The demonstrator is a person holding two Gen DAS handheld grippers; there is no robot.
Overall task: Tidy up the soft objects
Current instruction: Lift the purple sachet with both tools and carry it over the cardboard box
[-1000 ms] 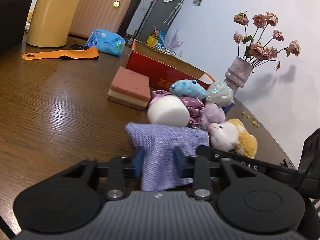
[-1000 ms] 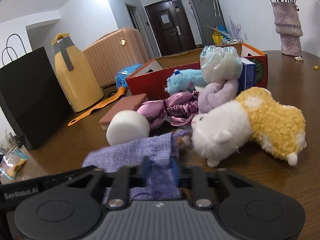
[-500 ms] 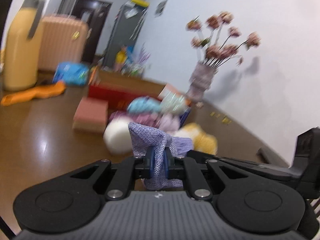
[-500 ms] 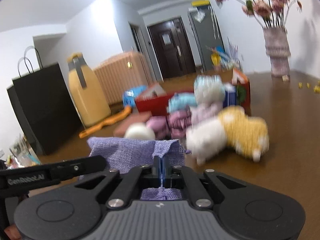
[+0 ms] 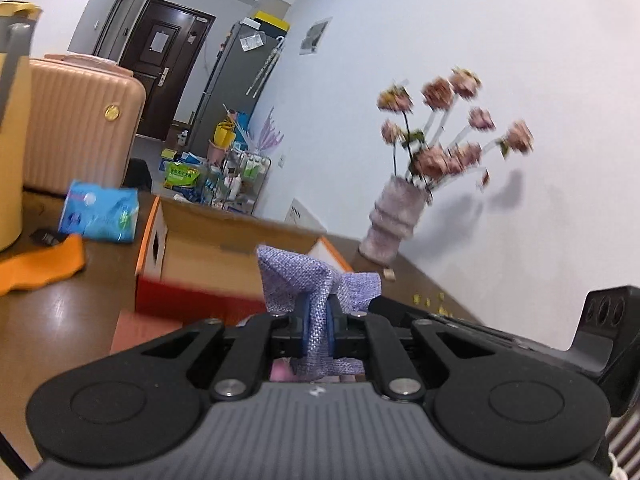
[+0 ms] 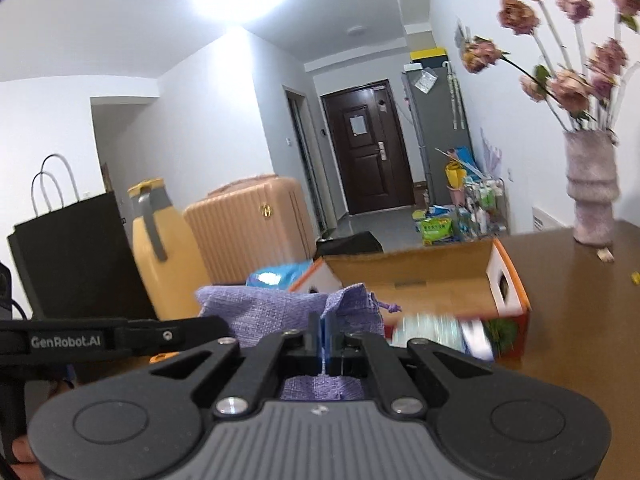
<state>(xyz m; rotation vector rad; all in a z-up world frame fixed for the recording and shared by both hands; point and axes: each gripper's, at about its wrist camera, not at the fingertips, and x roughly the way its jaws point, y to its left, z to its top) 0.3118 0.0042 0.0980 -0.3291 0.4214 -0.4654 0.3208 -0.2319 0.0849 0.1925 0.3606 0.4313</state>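
Both claws are clenched on the same lilac woven drawstring pouch (image 5: 316, 280): the left claw (image 5: 316, 316) pinches one part of its rim low in the centre of the left wrist view, and the right claw (image 6: 324, 336) pinches another part, its pads almost meeting through the thin cloth. The pouch hangs between them, clear of the brown wooden table (image 6: 576, 312), in front of the open orange-and-red cardboard box (image 6: 432, 280).

The step in hand looks like carrying the pouch, held at two points, to where it can be opened or set down. To do it well, keep both hands level and moving together so neither grip tears loose. Draw the two claws apart gently if the mouth must open. Stay well away from the fuzzy pink vase of dried flowers (image 6: 592, 200) at right.
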